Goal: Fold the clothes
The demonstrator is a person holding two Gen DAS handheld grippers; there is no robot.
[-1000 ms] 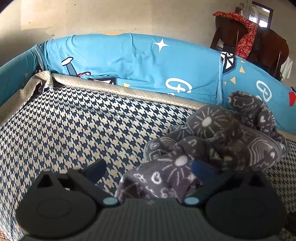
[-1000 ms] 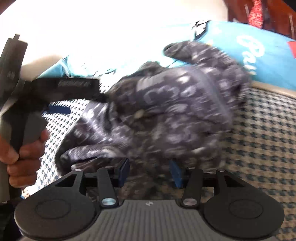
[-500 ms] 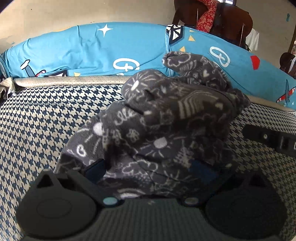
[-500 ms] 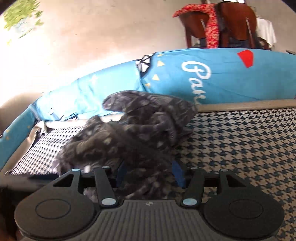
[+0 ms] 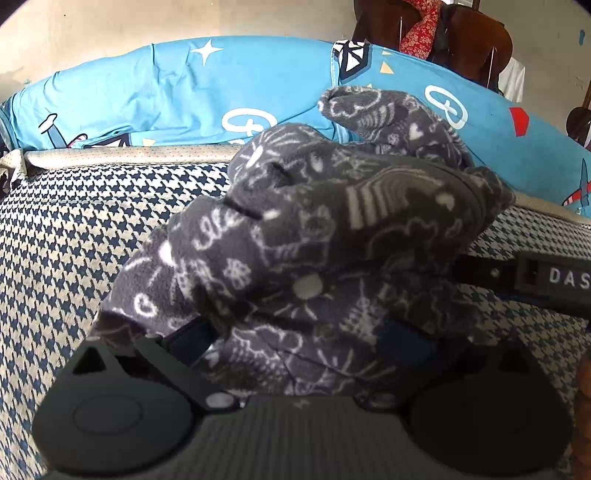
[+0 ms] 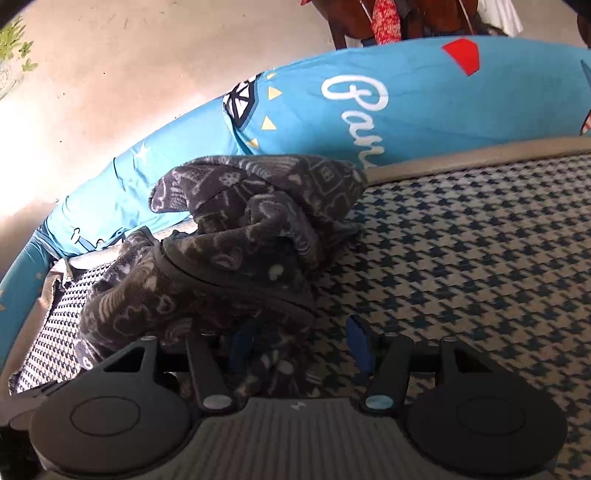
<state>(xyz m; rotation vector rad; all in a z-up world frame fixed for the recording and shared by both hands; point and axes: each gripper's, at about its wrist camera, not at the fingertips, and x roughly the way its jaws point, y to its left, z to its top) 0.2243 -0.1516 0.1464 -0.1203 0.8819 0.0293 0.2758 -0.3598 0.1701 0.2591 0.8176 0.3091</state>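
A crumpled dark grey fleece garment (image 5: 317,236) with white doodle print lies bunched on the houndstooth bed cover (image 5: 74,236). My left gripper (image 5: 299,343) is open, its blue pads wide apart with the garment's near folds lying between them. In the right wrist view the garment (image 6: 236,251) sits left of centre. My right gripper (image 6: 299,347) is open too, with a fold of the cloth resting between its pads, nearer the left one. The right gripper's body (image 5: 546,280) shows at the right edge of the left wrist view.
Blue printed cushions (image 5: 192,92) line the far edge of the bed, also in the right wrist view (image 6: 406,96). Beyond them stands a dark wooden chair (image 5: 476,33) with a red cloth. The houndstooth cover (image 6: 480,258) stretches to the right of the garment.
The left gripper has swung right and closed in on the garment, which now fills its view. The right gripper has pulled back and right; the garment has settled on the bed.
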